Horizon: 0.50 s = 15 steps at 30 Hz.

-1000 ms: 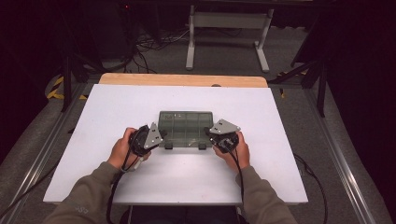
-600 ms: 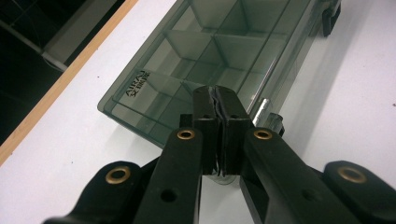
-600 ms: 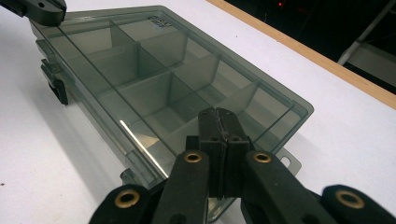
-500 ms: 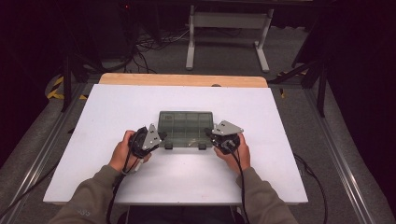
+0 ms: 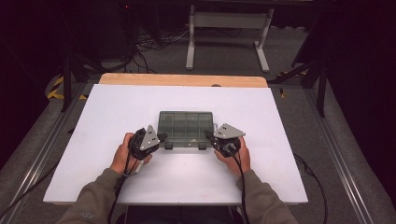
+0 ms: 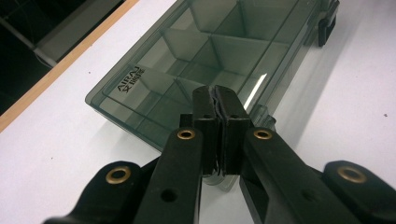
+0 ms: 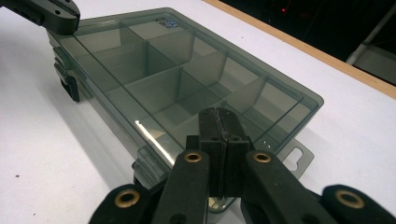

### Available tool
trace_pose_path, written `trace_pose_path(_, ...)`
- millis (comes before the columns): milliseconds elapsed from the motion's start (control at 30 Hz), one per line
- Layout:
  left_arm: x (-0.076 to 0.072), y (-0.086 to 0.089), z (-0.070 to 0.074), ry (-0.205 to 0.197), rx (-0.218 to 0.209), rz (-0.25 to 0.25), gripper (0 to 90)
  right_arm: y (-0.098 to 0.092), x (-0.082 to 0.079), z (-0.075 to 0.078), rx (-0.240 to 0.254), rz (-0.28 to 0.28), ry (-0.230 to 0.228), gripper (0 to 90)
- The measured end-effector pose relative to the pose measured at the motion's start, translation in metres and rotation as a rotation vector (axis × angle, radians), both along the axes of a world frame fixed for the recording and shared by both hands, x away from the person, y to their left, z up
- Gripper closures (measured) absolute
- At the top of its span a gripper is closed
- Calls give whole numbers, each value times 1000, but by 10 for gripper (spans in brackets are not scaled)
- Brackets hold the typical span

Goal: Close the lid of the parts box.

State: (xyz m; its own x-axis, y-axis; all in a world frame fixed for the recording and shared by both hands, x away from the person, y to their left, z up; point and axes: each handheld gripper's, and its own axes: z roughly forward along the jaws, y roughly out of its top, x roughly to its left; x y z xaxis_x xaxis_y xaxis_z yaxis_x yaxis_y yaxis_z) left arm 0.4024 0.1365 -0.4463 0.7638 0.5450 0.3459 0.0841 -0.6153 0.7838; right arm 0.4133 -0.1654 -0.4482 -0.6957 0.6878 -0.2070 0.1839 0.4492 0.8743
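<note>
- smoked-grey compartment box (image 5: 186, 126) sits near the middle of the white table (image 5: 280, 116), lid down, long side facing the person.
- two dark latches (image 5: 185, 146) sit on the near long edge; both look flipped down, though the high view is too small to be sure.
- left gripper (image 5: 161, 136) is at the box's near-left corner, jaws pressed together with nothing between them.
- in the left gripper view the closed tips (image 6: 216, 109) rest over the lid near that corner, just beside a clear latch tab (image 6: 262, 116); cannot tell if they touch the lid or hover just over it.
- right gripper (image 5: 208, 135) is at the near-right corner, jaws also fully together, nothing clamped.
- in the right gripper view its tips (image 7: 218, 126) lie over the lid's near end, just by the hanger tab (image 7: 295, 156) that sticks out of the short side.
- same view shows the left gripper (image 7: 51, 11) at the far corner of the box, top left of frame.
- dividers split the box into several compartments; all look empty through the lid.
- lid carries a small printed logo (image 6: 130, 80) near one corner.
- both hands (image 5: 122, 154) rest low on the table, grey sleeves (image 5: 261, 200) coming in from the bottom edge.
- wooden strip (image 5: 182, 80) runs along the table's far side.
</note>
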Motion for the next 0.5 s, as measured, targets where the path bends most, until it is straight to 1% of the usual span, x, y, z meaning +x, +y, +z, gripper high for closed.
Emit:
trace_pose_path(33,0,1,0,0,-4,-3,878,0,0,-1,10,-1,2,900)
trace_pose_path(100,1,1,0,5,-10,-6,877,0,0,-1,11,-2,0,900)
trace_pose_path(167,1,3,-2,8,-28,-6,878,1,-1,-1,6,-5,-8,900)
trace_pose_path(367,2,3,-2,7,-29,-10,876,2,-3,-2,-3,-8,-21,900)
trace_pose_path(500,2,5,-2,5,-27,-12,876,3,-3,-3,4,-10,-22,900)
